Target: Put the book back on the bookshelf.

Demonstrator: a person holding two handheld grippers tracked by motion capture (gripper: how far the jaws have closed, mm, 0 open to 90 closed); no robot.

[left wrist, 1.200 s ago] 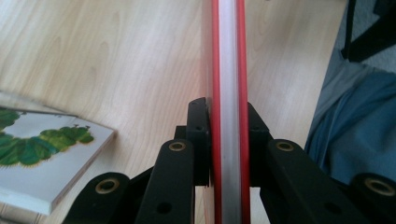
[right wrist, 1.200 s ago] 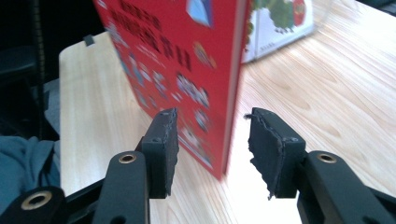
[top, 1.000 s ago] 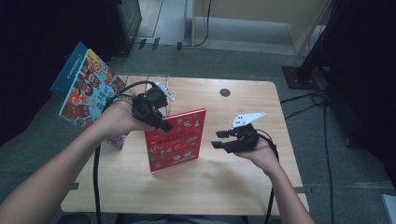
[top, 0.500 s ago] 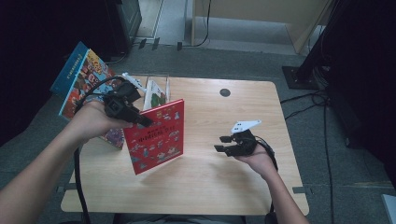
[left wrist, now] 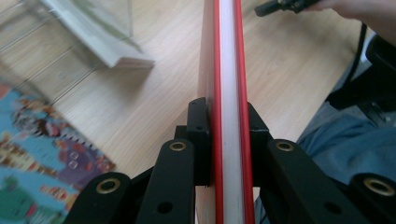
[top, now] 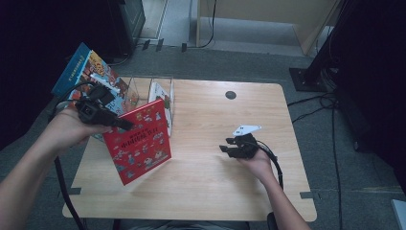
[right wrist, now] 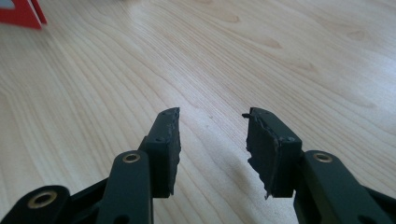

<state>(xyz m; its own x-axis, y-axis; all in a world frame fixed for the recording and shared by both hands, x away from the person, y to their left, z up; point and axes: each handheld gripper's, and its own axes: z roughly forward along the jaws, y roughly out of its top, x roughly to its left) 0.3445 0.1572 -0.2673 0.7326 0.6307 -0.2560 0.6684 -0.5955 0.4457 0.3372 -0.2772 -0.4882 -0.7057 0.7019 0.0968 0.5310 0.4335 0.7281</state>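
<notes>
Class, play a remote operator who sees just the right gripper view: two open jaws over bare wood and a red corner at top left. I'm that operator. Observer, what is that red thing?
Observer: A red book, standing tilted on the table, its lower corner on the wood.
Operator: Is anything holding it?
Observer: Yes, the left gripper is shut on its upper edge, one jaw on each cover.
Operator: What lies beyond it?
Observer: A clear rack at the table's far left corner, with a thin book leaning inside.
Operator: And my gripper?
Observer: The right gripper sits low over the table, right of the red book, jaws apart and clear of it.
</notes>
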